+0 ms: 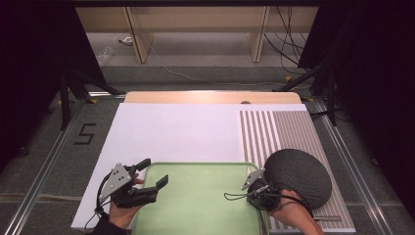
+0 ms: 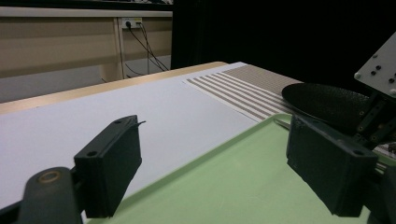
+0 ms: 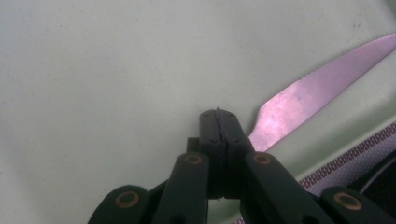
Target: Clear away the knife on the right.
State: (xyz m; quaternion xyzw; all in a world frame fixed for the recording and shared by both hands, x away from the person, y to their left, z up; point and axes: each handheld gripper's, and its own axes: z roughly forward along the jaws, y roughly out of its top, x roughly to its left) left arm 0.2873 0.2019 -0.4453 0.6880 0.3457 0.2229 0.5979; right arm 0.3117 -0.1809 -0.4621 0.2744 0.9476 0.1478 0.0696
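Note:
A light green tray (image 1: 195,200) lies at the near edge of the table. A knife (image 3: 303,95) with a serrated blade rests on the tray floor (image 3: 116,70) near its right rim. My right gripper (image 3: 218,115) points down over that corner, jaws pressed together with nothing seen between them; the blade runs out from beside its right jaw. From above, the right gripper (image 1: 255,190) sits at the tray's right edge, next to a dark round plate (image 1: 298,176). My left gripper (image 1: 154,172) hovers at the tray's left corner, open and empty (image 2: 212,126).
The tray lies on a white board (image 1: 171,132). A striped grey placemat (image 1: 284,129) on the right carries the dark plate (image 2: 327,100). Beyond the table's wooden far edge (image 1: 210,97) are floor, cables and shelf legs.

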